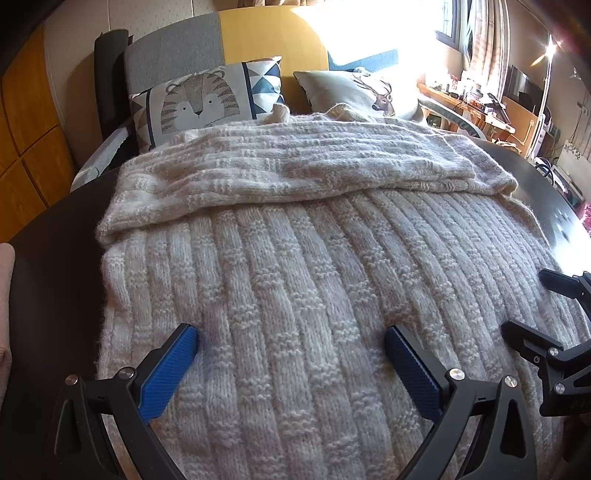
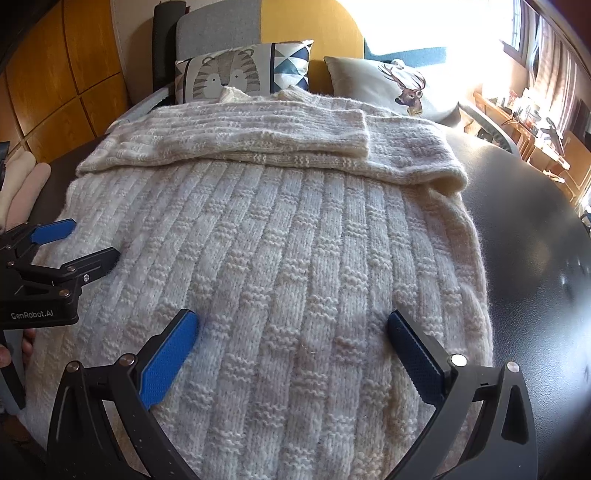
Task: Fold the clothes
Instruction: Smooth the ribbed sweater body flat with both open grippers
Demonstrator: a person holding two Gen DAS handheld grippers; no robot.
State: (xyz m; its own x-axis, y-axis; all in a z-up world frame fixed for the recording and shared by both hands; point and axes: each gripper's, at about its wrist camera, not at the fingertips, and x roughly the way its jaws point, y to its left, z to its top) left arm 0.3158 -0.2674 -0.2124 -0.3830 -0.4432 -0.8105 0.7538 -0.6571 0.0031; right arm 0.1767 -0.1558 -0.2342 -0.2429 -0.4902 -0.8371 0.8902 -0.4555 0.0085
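Home living room, sofa (image 1: 173, 55) with printed cushions (image 1: 207, 99), curtained window (image 1: 476, 33), cluttered desk (image 1: 476, 103)

Both wrist views low and close over the sweater (image 1: 314, 277), facing the pillows (image 2: 243, 72), largely overlapping

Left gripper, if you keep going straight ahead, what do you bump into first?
Probably the white knitted sweater. The left gripper hangs open just above its body, pointing along it, so it would likely brush the knit, then meet the folded-over sleeves. Depth is hard to judge here.
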